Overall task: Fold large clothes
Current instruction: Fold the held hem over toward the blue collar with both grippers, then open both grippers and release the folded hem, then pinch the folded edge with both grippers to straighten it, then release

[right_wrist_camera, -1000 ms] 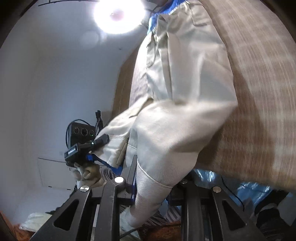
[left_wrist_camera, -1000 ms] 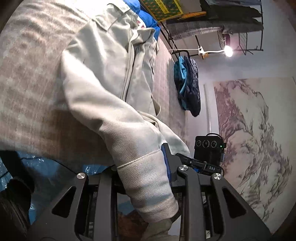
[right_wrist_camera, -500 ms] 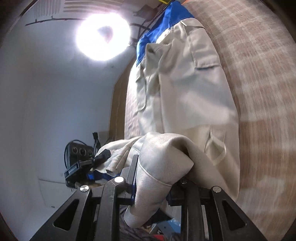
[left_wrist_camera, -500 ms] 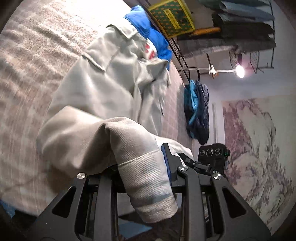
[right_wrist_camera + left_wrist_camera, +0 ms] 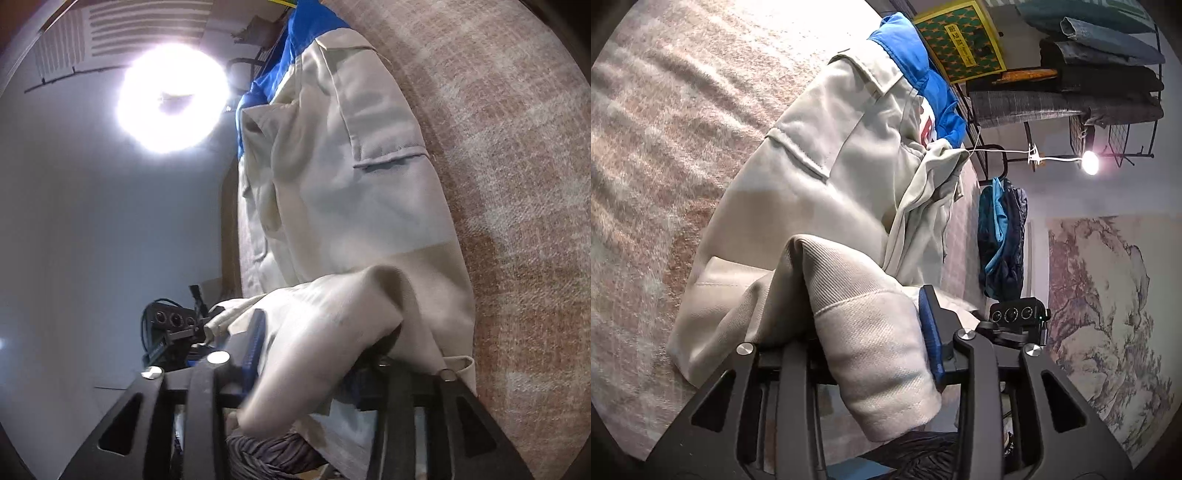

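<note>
Cream twill jacket (image 5: pixel 827 206) lies spread on a bed covered by a beige-and-brown plaid blanket (image 5: pixel 665 122), collar end away from the viewer, with both sleeves brought back over the body panel. A blue garment (image 5: pixel 923 74) lies beyond the collar, partly under it.

Left gripper (image 5: pixel 871 354): the left sleeve cuff (image 5: pixel 871 343) sits between the two black fingers, draped forward over the linkage. The jaws have just been opening; the blue pad on the right-hand finger (image 5: pixel 929 332) lies against the cuff edge, and the other finger is hidden behind the fabric, so whether the cuff is pinched or merely resting there cannot be told.

Right gripper (image 5: pixel 317 354): the right sleeve cuff (image 5: pixel 314 350) hangs between its fingers, blurred. The jaws have just been opening here too, and stand well apart. The ridged blue pad (image 5: pixel 255 343) touches the cuff on one side; the opposite finger is largely covered by cloth, so the hold itself cannot be told.

Each view shows the other gripper's camera unit just beyond its own cuff, the two cuffs near each other above the jacket's lower part.

Background, left view: a black wire rack (image 5: pixel 1119 122) carrying folded clothes (image 5: pixel 1082 74), a green-and-yellow patterned box (image 5: pixel 960 40), a dark jacket with teal lining (image 5: pixel 1001 236) hanging from the rack, a clip lamp (image 5: pixel 1089 162), and a wall hanging (image 5: pixel 1108 317) painted with trees. Right view: a bright ceiling light (image 5: pixel 170 99) on a pale wall.
</note>
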{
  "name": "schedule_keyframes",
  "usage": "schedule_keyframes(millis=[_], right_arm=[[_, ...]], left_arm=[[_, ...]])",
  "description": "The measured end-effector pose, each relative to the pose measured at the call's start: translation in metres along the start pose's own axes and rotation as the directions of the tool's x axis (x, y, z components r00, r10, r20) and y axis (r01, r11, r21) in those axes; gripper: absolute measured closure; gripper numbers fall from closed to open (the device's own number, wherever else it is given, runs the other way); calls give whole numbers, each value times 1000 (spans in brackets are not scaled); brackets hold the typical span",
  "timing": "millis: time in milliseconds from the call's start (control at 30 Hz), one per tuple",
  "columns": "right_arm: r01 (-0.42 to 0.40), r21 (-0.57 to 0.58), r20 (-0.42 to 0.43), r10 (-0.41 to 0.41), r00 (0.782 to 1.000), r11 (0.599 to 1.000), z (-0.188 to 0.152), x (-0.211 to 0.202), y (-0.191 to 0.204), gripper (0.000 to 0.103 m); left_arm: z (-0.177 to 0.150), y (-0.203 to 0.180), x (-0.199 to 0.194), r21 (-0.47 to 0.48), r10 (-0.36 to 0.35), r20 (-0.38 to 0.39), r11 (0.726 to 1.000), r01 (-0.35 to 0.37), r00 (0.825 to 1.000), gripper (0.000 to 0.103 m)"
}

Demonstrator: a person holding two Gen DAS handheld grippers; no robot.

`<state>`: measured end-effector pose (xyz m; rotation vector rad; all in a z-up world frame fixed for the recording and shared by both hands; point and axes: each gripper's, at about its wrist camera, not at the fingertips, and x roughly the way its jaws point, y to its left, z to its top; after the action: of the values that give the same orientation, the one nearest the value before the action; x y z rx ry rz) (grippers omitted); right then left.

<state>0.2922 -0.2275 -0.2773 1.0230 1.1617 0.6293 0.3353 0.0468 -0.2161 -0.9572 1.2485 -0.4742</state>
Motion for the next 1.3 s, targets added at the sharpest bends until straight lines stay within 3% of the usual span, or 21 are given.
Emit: schedule_keyframes(millis=[33,100,233,300,333,367,467,600,667,733,800,867,933,1033,1133,1200,1300], right_arm=[[-17,3,10,17,1000,1000,1,-5,0,37],[-65,3,47,65,997,998,-1,-21,1,26],[-128,-8,121,129,984,992,3,-54,3,25],[-93,-42,157,98,983,995,2,-67,8,26],[-39,-75,174,51,983,996,1,-71,11,27],[77,-133,200,-49,979,988,-2,-75,19,28],[299,-259,231,-241,943,919,-10,-68,33,30],[458,-401,262,-380,887,794,-23,-53,40,30],[515,-446,284,-430,857,732,-25,-43,45,30],[535,-451,303,-441,845,715,-23,-34,45,31],[533,-443,319,-429,845,721,-13,-31,44,31],[540,-441,333,-428,840,717,-8,-27,46,37],[538,-441,316,-437,842,718,-4,-22,46,72],[524,-422,327,-415,849,740,-3,-19,50,85],[538,-348,310,-447,839,768,4,-19,40,89],[548,-283,286,-476,831,787,10,-15,28,89],[562,-283,292,-488,823,777,11,-12,33,87]], left_arm=[[2,0,-1,-8,-2,-3,1000,2,1000,65],[7,-1,-4,-27,-28,-4,999,27,1000,58],[19,-8,-12,-33,-103,14,994,103,995,37],[27,-15,-15,-18,-147,24,989,147,989,34],[31,-16,-18,-17,-157,38,987,158,987,34],[35,-18,-23,-12,-163,61,986,164,985,34],[39,-28,-38,87,-89,132,993,78,987,35],[31,-22,-39,175,37,147,983,-63,988,35],[23,-19,-30,240,151,152,953,-184,977,35],[20,-14,-21,295,231,153,917,-268,961,38],[19,-9,-14,317,256,157,902,-294,954,39],[23,-7,-8,314,260,160,901,-299,952,45],[29,-5,-2,313,277,160,896,-315,947,55],[39,-6,6,328,301,189,878,-349,935,62],[53,3,24,336,405,220,823,-459,887,63],[57,12,32,320,401,205,834,-449,893,63],[56,8,20,334,390,217,832,-443,895,63]])
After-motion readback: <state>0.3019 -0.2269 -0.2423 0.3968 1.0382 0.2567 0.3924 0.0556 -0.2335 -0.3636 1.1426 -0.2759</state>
